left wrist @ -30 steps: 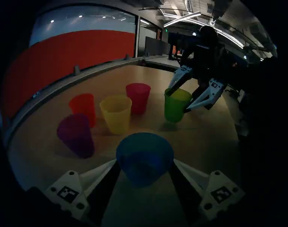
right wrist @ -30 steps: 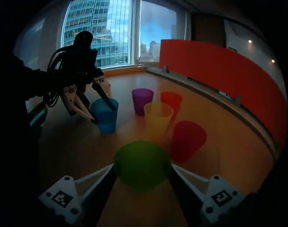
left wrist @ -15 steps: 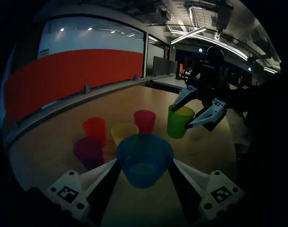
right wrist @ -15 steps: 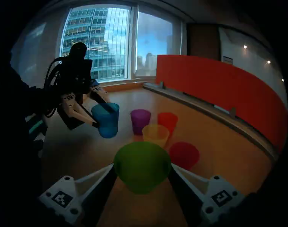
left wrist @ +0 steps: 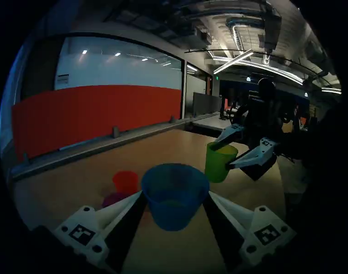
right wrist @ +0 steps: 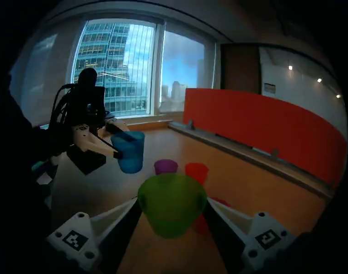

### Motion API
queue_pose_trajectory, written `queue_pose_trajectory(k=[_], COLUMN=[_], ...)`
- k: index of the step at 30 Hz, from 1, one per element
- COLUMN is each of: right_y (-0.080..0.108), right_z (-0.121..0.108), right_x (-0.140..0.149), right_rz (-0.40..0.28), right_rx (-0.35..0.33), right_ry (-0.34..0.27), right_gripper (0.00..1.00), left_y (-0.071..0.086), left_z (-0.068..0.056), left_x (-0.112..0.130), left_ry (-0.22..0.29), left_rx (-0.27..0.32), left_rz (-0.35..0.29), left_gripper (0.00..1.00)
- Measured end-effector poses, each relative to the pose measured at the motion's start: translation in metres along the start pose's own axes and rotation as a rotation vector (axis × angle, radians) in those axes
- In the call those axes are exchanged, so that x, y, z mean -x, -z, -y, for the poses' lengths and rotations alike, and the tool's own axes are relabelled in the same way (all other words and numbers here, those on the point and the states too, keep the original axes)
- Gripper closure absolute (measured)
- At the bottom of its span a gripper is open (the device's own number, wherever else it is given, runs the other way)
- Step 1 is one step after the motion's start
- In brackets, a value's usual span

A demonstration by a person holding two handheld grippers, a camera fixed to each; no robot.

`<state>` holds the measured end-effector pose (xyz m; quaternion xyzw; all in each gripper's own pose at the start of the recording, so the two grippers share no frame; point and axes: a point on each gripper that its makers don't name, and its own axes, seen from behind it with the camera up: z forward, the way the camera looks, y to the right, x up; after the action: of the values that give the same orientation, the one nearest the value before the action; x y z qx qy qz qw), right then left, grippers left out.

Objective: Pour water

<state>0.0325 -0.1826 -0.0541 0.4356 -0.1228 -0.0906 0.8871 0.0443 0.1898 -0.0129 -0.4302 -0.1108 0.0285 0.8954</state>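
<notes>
Lift is the change. A second ago both held cups were down among the others on the table; now both are in the air and upright.

Nearest in the left gripper view, the left gripper (left wrist: pixel 175 197) is clamped on the blue cup (left wrist: pixel 175 194), one finger pressing each side, with the mouth facing up. The inside is too dim to judge how full it is. In the right gripper view, the right gripper (right wrist: pixel 172 206) grips the green cup (right wrist: pixel 171 208) the same way.

Farther out, each gripper sees the other carrying its cup. The green cup (left wrist: pixel 218 162) hangs ahead and to the right of the left gripper, and the blue cup (right wrist: pixel 129 150) ahead and to the left of the right one. They are level with each other but well apart.

Below and ahead, the standing cups have dropped low in view. The purple cup (right wrist: pixel 165 166), orange cup (right wrist: pixel 196 171) and an edge of the red cup (right wrist: pixel 222 201) peek out around the green one on the table (right wrist: pixel 247 173). Beyond them run the red partition (right wrist: pixel 265 123) and the window (right wrist: pixel 128 73).

The pick-up looks finished and no pour has begun. Next, probably, the two rims must close up before either cup tips, and a tilt started this far apart would spill onto the table.
</notes>
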Motion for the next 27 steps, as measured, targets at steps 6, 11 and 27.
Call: queue_pose_trajectory(k=[6,11,27], right_y=[0.001,0.000,-0.007], right_z=[-0.001,-0.002,-0.009], right_x=[-0.024,-0.039,-0.084], right_rz=[-0.057,-0.095,-0.198], right_rx=[0.012,0.017,0.034], right_ry=[0.011,0.010,0.019], right_gripper=[0.09,0.09,0.09], left_y=[0.004,0.008,0.017], left_z=[0.003,0.006,0.013], left_x=[-0.014,-0.027,-0.061], left_ry=[-0.001,0.007,0.024], left_rx=[-0.018,-0.030,-0.057], left_rz=[-0.034,-0.067,-0.154], left_gripper=[0.16,0.16,0.16])
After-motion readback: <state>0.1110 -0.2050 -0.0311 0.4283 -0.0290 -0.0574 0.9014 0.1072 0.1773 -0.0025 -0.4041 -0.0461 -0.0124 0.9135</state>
